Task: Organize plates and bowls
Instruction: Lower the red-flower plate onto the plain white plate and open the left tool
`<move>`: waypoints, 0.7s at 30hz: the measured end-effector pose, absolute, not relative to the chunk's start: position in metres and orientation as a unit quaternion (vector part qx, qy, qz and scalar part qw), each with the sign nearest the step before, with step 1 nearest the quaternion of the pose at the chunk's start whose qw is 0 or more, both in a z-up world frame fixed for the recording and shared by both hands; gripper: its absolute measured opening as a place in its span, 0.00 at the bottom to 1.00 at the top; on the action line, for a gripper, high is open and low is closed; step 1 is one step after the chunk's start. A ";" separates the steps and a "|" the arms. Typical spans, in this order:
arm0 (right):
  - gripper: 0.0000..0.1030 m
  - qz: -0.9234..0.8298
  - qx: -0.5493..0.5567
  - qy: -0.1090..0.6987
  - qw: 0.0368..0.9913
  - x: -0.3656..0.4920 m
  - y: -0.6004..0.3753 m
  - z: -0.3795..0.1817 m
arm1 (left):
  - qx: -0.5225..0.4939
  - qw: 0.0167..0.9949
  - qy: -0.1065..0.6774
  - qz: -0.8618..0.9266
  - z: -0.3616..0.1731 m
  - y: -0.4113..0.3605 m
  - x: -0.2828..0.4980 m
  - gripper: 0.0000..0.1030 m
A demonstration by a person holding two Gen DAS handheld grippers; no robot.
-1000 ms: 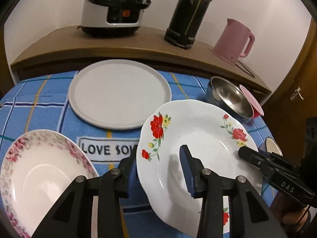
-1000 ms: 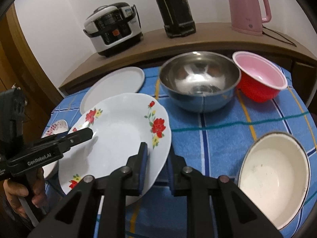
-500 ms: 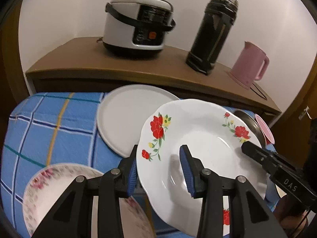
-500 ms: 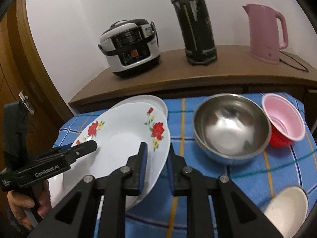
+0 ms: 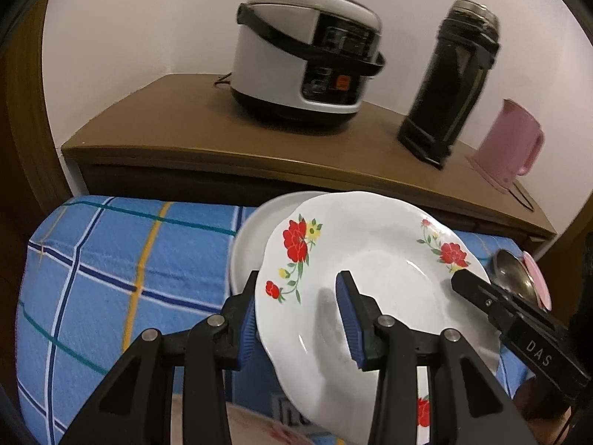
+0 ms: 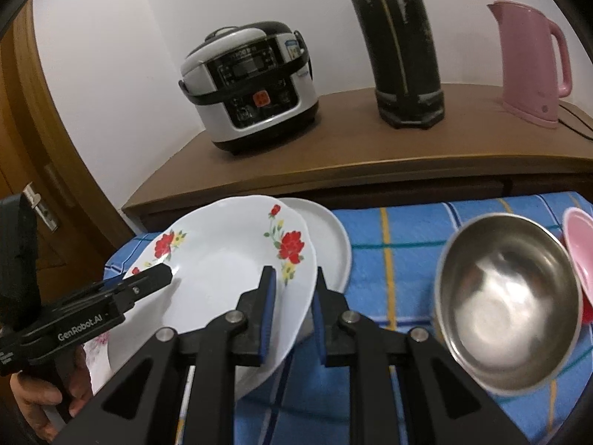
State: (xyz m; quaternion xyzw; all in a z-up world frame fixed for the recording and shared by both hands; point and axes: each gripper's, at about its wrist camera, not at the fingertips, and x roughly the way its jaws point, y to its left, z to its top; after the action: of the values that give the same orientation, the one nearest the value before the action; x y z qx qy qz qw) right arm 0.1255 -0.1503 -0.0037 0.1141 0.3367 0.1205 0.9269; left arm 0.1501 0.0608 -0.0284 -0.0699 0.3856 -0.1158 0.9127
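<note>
Glazed white china with red flowers, the plate (image 5: 374, 289) hangs in the air between both tongs. The left tongs (image 5: 300, 315) straddle its near-left rim; whether both pads press, I cannot tell. The right tongs (image 6: 292, 307) are clenched on its right rim. It looks stiff, slick and breakable, so the rim is the safest hold. Just beyond lies the plain white plate (image 6: 330, 233) on the blue checked cloth (image 5: 122, 259), with the steel bowl (image 6: 507, 315) to the right.

Both wrist cams close, angled down along their tools. Left cam views the flowered plate (image 5: 370, 278) from its left edge, right cam from its right edge (image 6: 229, 259). Shared: plate, rice cooker (image 5: 307, 59), back wall.
</note>
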 end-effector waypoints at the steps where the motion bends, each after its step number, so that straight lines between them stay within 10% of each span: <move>1: 0.18 0.121 0.116 0.339 0.926 0.129 -0.149 -0.005 | -0.069 0.913 0.386 -0.109 -0.030 0.060 0.153 0.41; 21: 0.18 0.108 0.108 0.366 0.918 0.170 -0.145 -0.033 | -0.079 0.896 0.433 -0.061 -0.056 0.052 0.176 0.41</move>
State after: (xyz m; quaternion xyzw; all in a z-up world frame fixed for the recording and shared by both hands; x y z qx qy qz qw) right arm 0.1701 -0.1447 -0.0328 0.1076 0.3659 0.1085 0.9180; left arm 0.1762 0.0519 -0.0560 -0.0791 0.4333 -0.0614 0.8956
